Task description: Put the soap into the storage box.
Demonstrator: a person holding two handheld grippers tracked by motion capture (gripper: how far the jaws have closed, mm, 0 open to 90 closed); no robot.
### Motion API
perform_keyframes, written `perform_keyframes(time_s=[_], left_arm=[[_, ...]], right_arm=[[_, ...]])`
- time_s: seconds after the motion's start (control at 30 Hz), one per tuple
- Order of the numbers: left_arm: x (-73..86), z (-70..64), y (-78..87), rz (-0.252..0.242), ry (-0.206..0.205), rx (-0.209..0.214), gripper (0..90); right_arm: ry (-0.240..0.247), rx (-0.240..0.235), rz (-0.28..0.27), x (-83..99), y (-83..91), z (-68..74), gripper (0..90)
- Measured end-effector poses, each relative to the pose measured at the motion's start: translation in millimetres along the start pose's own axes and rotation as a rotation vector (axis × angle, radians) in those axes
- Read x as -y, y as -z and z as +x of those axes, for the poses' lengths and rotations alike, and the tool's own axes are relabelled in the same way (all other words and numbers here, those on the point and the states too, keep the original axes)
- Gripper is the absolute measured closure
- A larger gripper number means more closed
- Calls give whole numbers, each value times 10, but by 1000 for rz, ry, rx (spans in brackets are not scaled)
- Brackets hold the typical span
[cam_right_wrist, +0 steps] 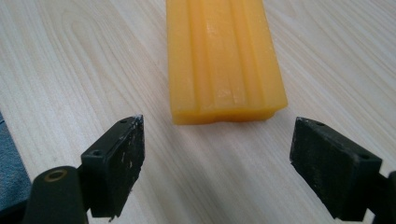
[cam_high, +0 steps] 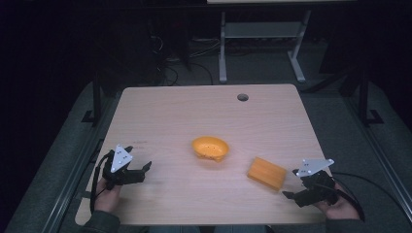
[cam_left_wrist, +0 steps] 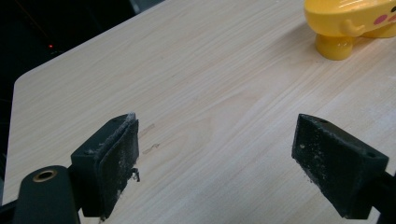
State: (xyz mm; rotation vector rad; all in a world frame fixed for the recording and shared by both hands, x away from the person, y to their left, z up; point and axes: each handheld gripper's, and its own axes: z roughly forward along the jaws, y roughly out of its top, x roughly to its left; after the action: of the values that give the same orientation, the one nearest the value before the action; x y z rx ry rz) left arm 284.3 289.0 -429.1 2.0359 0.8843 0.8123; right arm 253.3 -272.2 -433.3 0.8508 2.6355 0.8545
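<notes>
While my right gripper [cam_right_wrist: 217, 163] gapes empty just short of the orange block [cam_right_wrist: 224, 60] at upper centre, nothing is grasped yet, and my left gripper [cam_left_wrist: 215, 161], likewise wide open, idles far from the yellow bowl [cam_left_wrist: 350, 25] at upper right.

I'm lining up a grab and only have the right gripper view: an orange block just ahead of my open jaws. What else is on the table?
Observer: A yellow bowl sits mid-table, left of the orange block.
Operator: Where's the left gripper?
Observer: The left gripper is near the table's left edge, jaws open, apart from the bowl.
Operator: Any detail on the bowl?
Observer: The left gripper view shows pink spots on its side.
</notes>
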Motion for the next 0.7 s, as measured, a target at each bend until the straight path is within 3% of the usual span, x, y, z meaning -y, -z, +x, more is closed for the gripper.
perform_keyframes(time_s=[0.7], left_arm=[[2,-1,-5,-1,1,3,141]], right_arm=[[49,-21,24,-265,-100,7,170]])
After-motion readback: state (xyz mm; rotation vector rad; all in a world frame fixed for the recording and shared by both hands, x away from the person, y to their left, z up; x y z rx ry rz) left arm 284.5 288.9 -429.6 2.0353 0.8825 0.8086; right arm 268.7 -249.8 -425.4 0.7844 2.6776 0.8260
